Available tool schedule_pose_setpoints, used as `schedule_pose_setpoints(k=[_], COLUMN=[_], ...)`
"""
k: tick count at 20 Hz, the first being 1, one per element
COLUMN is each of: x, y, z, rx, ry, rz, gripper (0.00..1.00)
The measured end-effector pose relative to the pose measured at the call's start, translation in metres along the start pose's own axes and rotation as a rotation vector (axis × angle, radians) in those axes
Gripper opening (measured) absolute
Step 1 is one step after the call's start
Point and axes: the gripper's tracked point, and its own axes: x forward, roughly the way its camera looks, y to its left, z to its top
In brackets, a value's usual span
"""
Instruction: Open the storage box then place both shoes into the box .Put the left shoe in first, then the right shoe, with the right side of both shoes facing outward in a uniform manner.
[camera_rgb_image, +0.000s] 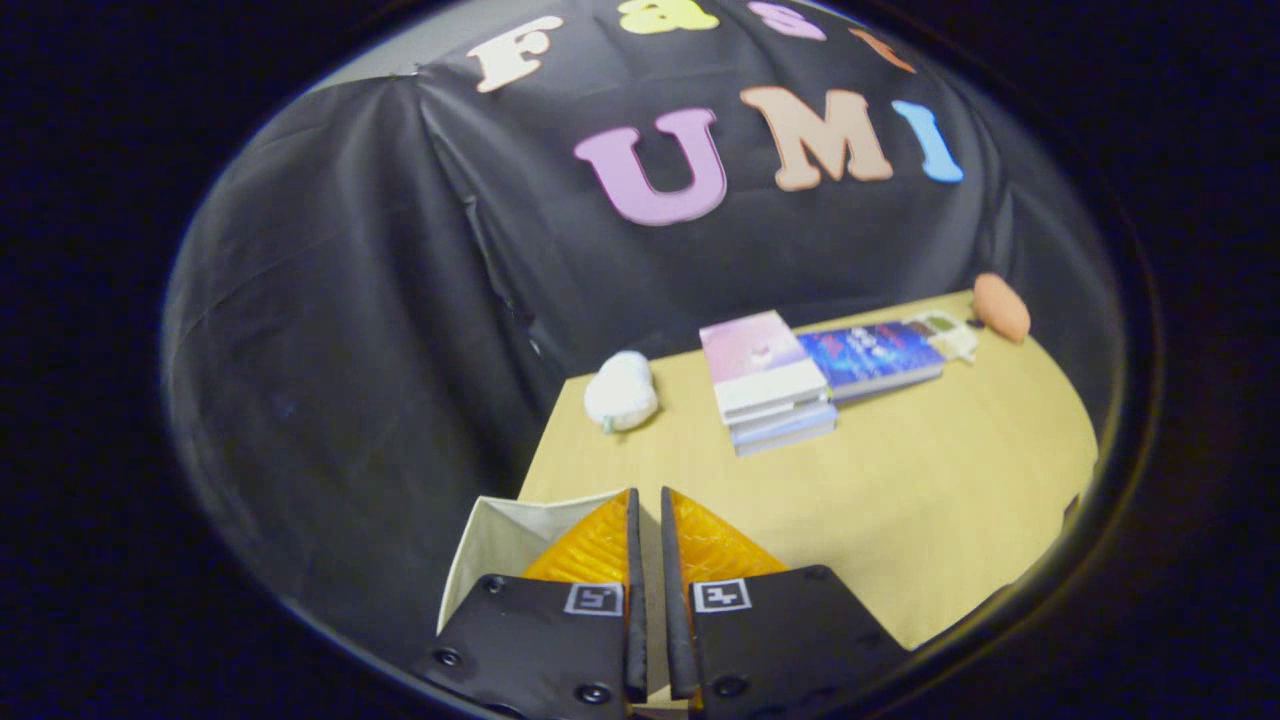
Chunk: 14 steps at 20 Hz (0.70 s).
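Note:
My gripper (648, 492) hangs over the near left corner of the wooden table (930, 480). Its two fingers stand almost together, with only a thin slit between them and nothing held in it. Under and to the left of the left finger lies an off-white fabric storage box (500, 545); I see one corner and part of its pale inner wall, and the fingers hide the rest of it.
Beyond the fingers, a white plush ball (621, 391) sits at the table's far left edge. A stack of books (768, 382) and a blue book (872, 358) lie further right, then a small pale item (948, 333) and an orange oval object (1001, 306).

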Motion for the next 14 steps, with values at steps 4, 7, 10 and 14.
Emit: schedule_pose_setpoints(k=[4,7,10,14], x=[-0.009,-0.027,-0.033,-0.035], y=[-0.011,-0.013,-0.025,-0.049], z=[0.045,0.085,0.118,0.153], rx=[-0.125,-0.164,-0.17,-0.148], ry=[-0.176,-0.287,-0.371,-0.436], rz=[-0.04,-0.075,-0.107,-0.149], gripper=[0.12,0.12,0.12,0.11])
